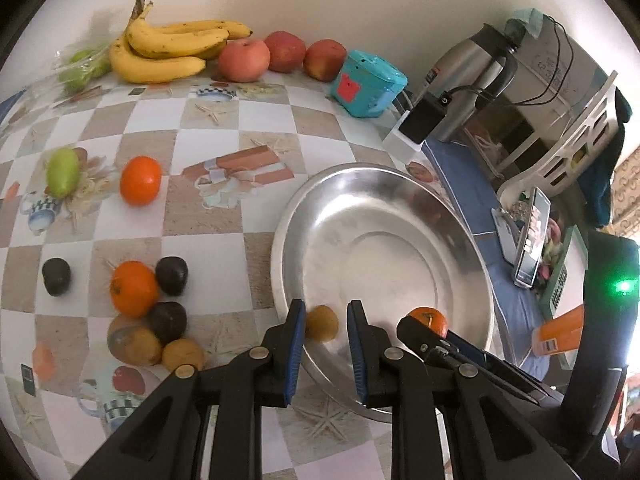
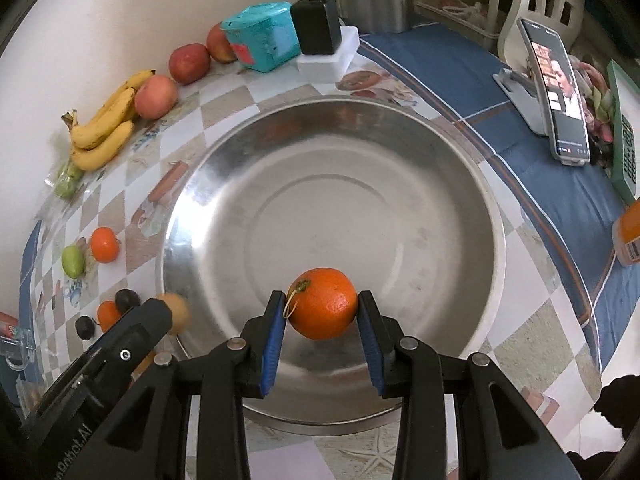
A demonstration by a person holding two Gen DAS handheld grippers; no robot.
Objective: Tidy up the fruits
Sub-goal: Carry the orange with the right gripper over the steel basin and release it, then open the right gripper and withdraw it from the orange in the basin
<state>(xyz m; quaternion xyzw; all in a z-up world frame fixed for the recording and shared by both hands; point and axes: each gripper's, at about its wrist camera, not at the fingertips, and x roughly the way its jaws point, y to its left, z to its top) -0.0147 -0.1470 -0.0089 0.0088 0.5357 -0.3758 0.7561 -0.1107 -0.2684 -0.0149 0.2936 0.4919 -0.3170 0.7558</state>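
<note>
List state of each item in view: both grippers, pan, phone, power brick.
Left hand-held gripper: shut on a small yellow-brown fruit, at the pan's rim.
Right hand-held gripper: shut on an orange, above the pan.
Steel pan: upright, nothing lying in it.
Phone: propped on a stand, screen on.
Power brick: plugged in.

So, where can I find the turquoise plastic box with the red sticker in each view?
Left wrist view: turquoise plastic box at upper centre-right, right of the red apples.
Right wrist view: the box at top centre-left, between the apples and the black charger.
Shared landmark: large round steel bowl.
</note>
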